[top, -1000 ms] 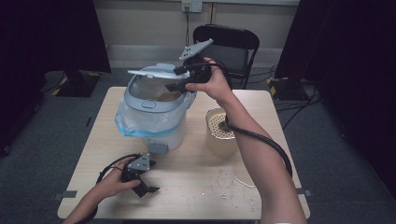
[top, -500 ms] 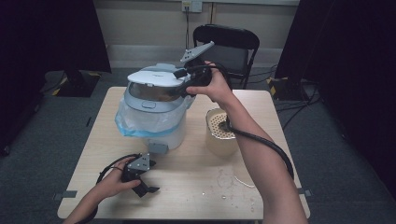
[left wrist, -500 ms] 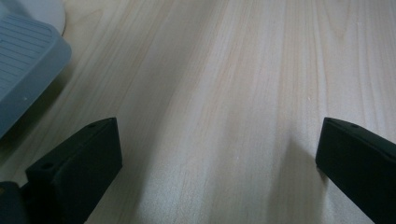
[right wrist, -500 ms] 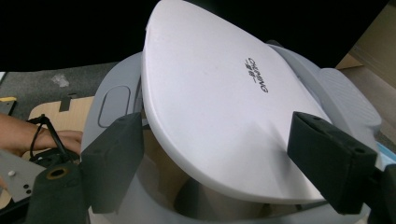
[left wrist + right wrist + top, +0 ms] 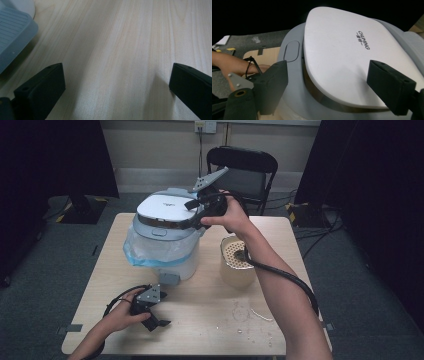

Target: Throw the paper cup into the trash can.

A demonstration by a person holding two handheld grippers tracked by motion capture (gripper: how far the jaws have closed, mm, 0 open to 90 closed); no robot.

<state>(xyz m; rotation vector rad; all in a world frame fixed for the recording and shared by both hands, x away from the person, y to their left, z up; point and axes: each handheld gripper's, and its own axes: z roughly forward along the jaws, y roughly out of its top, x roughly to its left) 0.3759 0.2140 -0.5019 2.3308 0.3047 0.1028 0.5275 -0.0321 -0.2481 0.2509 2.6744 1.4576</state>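
Nearest the person, the left gripper (image 5: 150, 312) is rested on the bare front-left part of the table (image 5: 210, 315), where it was a second ago, its jaws spread wide with nothing between them. Farther back, the lid (image 5: 167, 210) of the cooker (image 5: 162, 240), which was tilted up a second ago with the contents exposed, has been brought down onto the body. The right gripper (image 5: 192, 215) is held against the lid's right edge with its jaws wide apart over the white top, so the closing appears nearly or fully done, though a latch cannot be confirmed; a perforated tan container (image 5: 237, 262) stands just to the cooker's right.
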